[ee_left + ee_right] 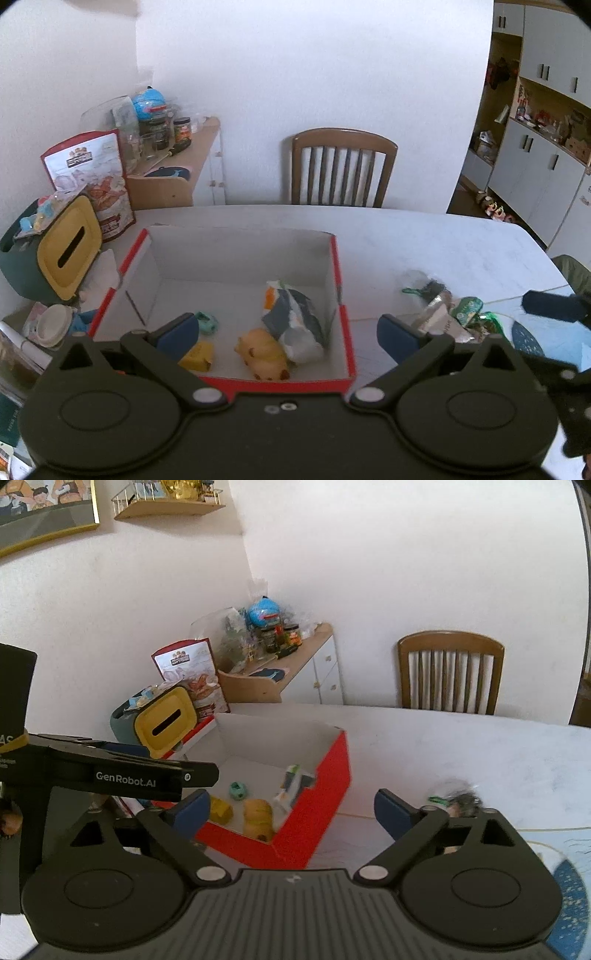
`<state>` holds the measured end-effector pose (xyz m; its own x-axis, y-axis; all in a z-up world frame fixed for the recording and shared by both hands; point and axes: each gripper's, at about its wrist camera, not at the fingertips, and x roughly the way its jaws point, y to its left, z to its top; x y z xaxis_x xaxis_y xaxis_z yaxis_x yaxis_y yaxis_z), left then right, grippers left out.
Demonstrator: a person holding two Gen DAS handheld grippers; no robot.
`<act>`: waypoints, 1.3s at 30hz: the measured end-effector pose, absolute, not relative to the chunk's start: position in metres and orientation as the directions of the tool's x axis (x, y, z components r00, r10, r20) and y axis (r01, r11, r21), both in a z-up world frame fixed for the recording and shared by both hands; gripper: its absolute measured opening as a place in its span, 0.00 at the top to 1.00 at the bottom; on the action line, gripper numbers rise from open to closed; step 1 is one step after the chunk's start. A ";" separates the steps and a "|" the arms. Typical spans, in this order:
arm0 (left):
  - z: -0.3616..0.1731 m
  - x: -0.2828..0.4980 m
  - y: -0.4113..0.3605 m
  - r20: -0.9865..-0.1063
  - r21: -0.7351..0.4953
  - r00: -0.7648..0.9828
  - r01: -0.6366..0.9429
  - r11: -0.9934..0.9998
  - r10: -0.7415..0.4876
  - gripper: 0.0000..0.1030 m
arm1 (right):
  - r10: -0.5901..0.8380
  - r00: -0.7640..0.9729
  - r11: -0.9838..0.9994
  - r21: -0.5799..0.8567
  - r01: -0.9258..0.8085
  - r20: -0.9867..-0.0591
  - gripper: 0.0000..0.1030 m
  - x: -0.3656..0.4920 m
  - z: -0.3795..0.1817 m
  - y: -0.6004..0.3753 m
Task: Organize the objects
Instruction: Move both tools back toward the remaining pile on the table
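A red-rimmed white cardboard box [236, 254] [328, 779] sits on the white table. Inside lie a snack packet [293, 321] [293, 788], a yellow toy animal [264, 354] [258, 818], a small teal object [206, 322] [238, 791] and a yellow block [199, 356] [221, 810]. A pile of small packets [448, 312] [456, 801] lies on the table right of the box. My left gripper [286, 334] is open and empty above the box's near edge. My right gripper [288, 810] is open and empty, right of the left one, near the box's corner.
A yellow and green tissue holder [62, 254] [162, 723] and a red snack bag [96, 177] [192, 672] stand left of the box. A wooden chair [341, 166] [448, 672] is behind the table. A cluttered side cabinet [177, 158] stands at the wall. A blue mat [569, 897] lies right.
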<state>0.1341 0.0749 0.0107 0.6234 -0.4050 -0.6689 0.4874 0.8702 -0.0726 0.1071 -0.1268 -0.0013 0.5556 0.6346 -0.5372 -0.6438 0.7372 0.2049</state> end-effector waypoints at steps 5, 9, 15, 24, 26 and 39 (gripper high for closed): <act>0.007 0.121 0.058 -0.662 -0.090 0.603 0.525 0.846 -0.445 0.00 | 0.627 0.562 0.748 0.217 -0.627 -0.539 0.03 0.108 -0.001 -0.158; 0.001 0.109 0.041 -0.651 -0.086 0.596 0.557 0.826 -0.470 0.00 | 0.635 0.567 0.736 0.186 -0.651 -0.525 0.02 0.104 -0.001 -0.183; -0.012 0.105 0.017 -0.665 -0.111 0.569 0.565 0.818 -0.483 0.00 | 0.546 0.616 0.780 0.076 -0.621 -0.568 0.02 0.106 -0.010 -0.214; -0.026 0.106 -0.038 -0.688 -0.098 0.536 0.598 0.795 -0.488 0.00 | 0.490 0.631 0.811 0.049 -0.583 -0.601 0.02 0.127 -0.034 -0.254; -0.031 0.111 -0.051 -0.706 -0.082 0.538 0.584 0.807 -0.461 0.00 | 0.492 0.622 0.809 0.056 -0.586 -0.609 0.02 0.133 -0.040 -0.259; -0.081 0.149 -0.122 -0.824 -0.099 0.414 0.565 0.819 -0.386 0.00 | 0.459 0.615 0.842 0.092 -0.532 -0.642 0.03 0.199 -0.070 -0.296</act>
